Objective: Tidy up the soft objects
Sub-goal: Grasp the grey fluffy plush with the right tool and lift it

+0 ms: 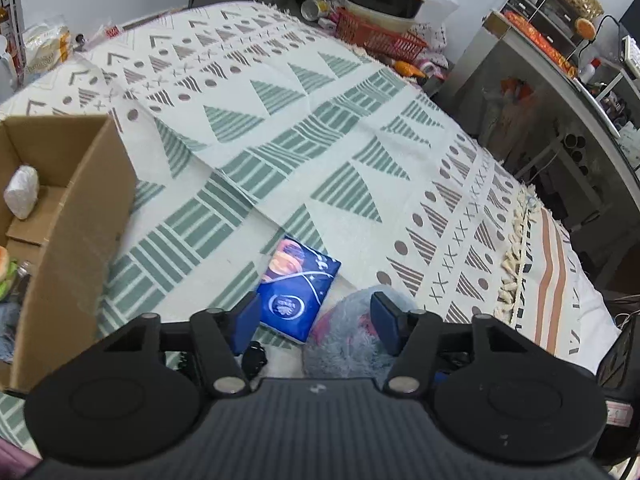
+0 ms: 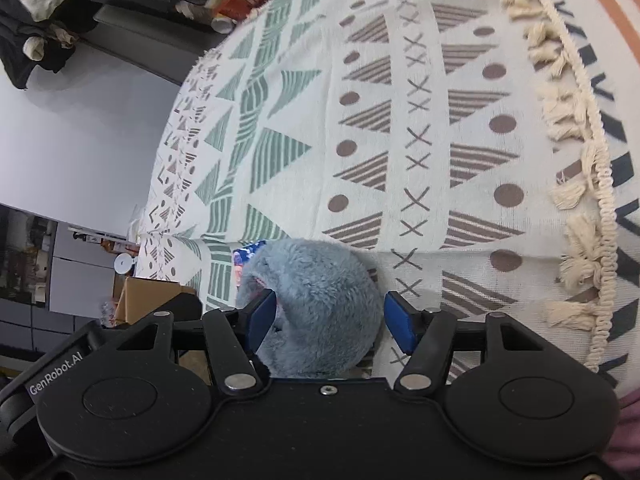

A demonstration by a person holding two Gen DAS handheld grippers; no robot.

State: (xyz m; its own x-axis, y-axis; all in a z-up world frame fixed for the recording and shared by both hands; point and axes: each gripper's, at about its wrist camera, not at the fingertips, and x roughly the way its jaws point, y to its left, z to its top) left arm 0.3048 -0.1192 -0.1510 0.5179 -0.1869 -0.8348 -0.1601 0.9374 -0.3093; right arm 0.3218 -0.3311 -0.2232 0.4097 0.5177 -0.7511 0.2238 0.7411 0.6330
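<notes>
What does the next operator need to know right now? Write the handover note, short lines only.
Left gripper: open, empty, hovering over the blue tissue pack on the patterned blanket.
Right gripper: open, fingers on either side of the grey plush toy, not closed on it.
Cardboard box stands on the blanket by the left gripper; it already holds a white wrapped bundle and, at its near end, something that looks like a burger toy.
Done: some items boxed.
Left: grip the plush and box it, then probably the tissue pack.
</notes>
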